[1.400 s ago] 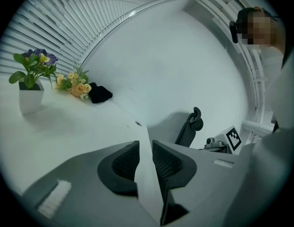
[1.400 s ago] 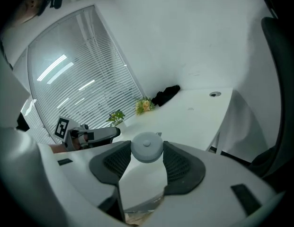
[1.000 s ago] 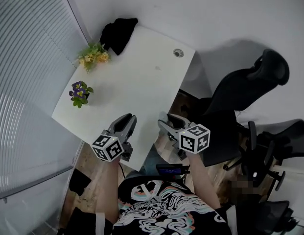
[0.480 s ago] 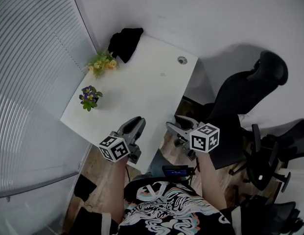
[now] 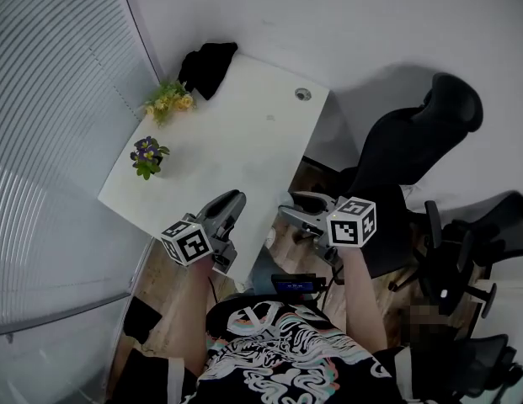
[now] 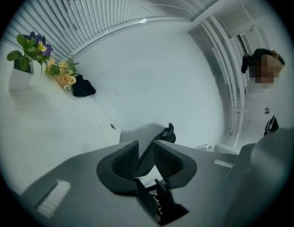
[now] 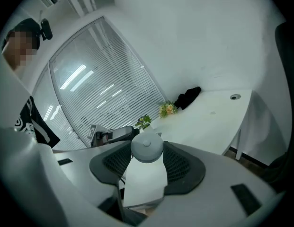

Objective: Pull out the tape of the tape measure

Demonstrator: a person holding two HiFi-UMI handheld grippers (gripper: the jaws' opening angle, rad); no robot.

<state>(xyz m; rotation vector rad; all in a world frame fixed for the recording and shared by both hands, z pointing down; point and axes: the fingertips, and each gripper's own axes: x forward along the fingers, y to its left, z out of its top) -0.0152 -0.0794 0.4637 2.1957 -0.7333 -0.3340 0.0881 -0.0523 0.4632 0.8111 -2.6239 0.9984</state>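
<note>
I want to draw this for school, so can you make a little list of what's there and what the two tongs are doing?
Left tongs: apart, nothing gripped
Right tongs: shut on a white tape measure
Pulled out: no tape showing yet
Table: white, in front of the person
On the table: purple flowers, yellow flowers, black bundle at the far corner
Beside the table: black office chair

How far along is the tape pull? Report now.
Done: the right gripper is clamped on the white tape measure. In hand: the left gripper stands open and empty, apart from it. Left: no tape shows pulled out; its tip is yet to be gripped and drawn out.
</note>
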